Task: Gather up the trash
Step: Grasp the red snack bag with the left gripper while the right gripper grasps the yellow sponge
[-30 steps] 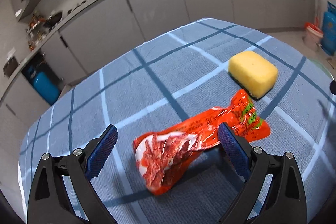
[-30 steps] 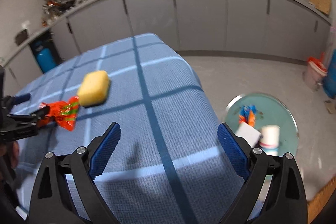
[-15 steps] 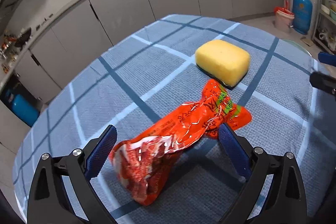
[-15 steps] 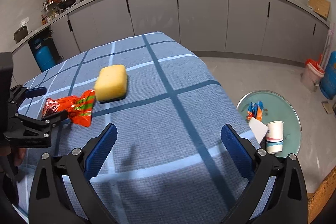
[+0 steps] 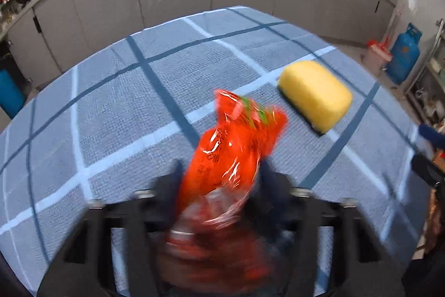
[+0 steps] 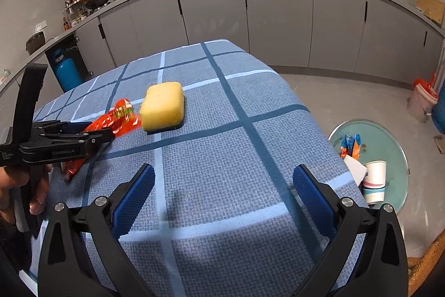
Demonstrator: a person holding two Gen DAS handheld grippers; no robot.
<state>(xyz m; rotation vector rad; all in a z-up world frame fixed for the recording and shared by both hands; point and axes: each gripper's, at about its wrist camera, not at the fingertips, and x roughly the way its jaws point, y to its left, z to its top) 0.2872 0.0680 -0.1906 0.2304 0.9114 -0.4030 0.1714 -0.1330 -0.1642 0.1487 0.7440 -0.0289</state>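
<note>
- Crinkled red-orange plastic snack wrapper (image 5: 230,157) sits pinched between the blue pads of the left tongs (image 5: 221,180), its free end with green print sticking out forward, above the blue cloth; the near part is blurred in the left wrist view.
- From the right wrist view, that wrapper (image 6: 111,124) shows clamped in the left tongs (image 6: 91,134), one end poking toward the sponge and the other hanging below the black frame; whether it touches the cloth I cannot tell.
- Left tongs are closed narrow on the wrapper, held by a hand (image 6: 16,191) at the left edge.
- Right tongs (image 6: 224,196) stand wide apart and hold nothing, hovering over the near part of the worktop.
- Worktop (image 6: 250,107) is covered with a blue woven cloth crossed by dark and pale blue stripes.
- Yellow rectangular sponge with a dark underside (image 5: 315,95) lies flat on the cloth, just beyond and to the right of the wrapper's tip, not touching it; in the right wrist view the sponge (image 6: 162,105) lies just beside the wrapper.
- On the floor to the right of the worktop is a round pale-green basin (image 6: 389,138) holding a white paper cup with coloured bands (image 6: 374,180), an orange and blue packet (image 6: 351,145) and a white piece (image 6: 354,167).
- Grey cabinets (image 6: 278,18) run along the far wall.
</note>
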